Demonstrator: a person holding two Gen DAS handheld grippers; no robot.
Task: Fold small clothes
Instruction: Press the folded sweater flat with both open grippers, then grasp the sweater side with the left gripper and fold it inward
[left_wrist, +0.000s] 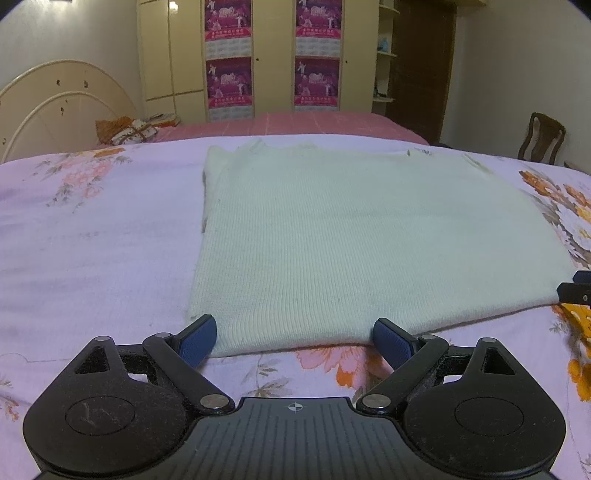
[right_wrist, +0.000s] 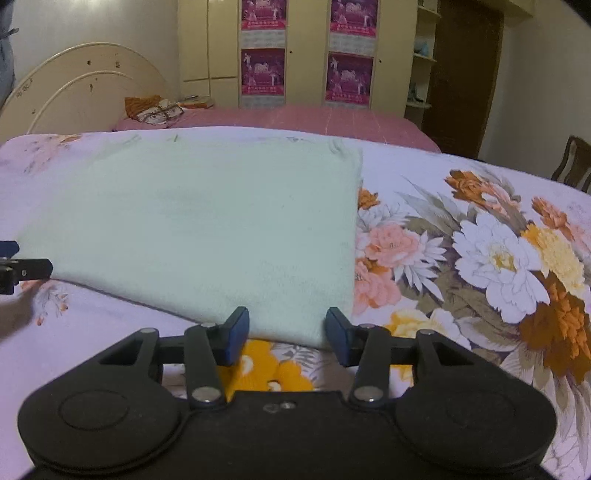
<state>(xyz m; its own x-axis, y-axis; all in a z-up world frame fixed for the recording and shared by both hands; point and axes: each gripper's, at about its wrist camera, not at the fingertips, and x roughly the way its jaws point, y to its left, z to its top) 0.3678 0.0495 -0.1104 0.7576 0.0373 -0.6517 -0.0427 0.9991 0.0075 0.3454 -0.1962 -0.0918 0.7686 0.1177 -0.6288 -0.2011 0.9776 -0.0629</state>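
The pale green knitted garment (left_wrist: 351, 236) lies flat, folded into a rectangle, on a lilac floral bedspread (left_wrist: 92, 240). The left gripper (left_wrist: 294, 339) is at its near left corner, jaws spread wide, the near edge lying between the blue pads without either pressing on it. The right gripper (right_wrist: 287, 334) is at the near right corner, jaws part open, the edge between them too, held by neither pad. Farther back are a pink bed (left_wrist: 295, 125), a cream headboard (left_wrist: 55, 99), and a wardrobe with magenta posters (left_wrist: 229, 55).
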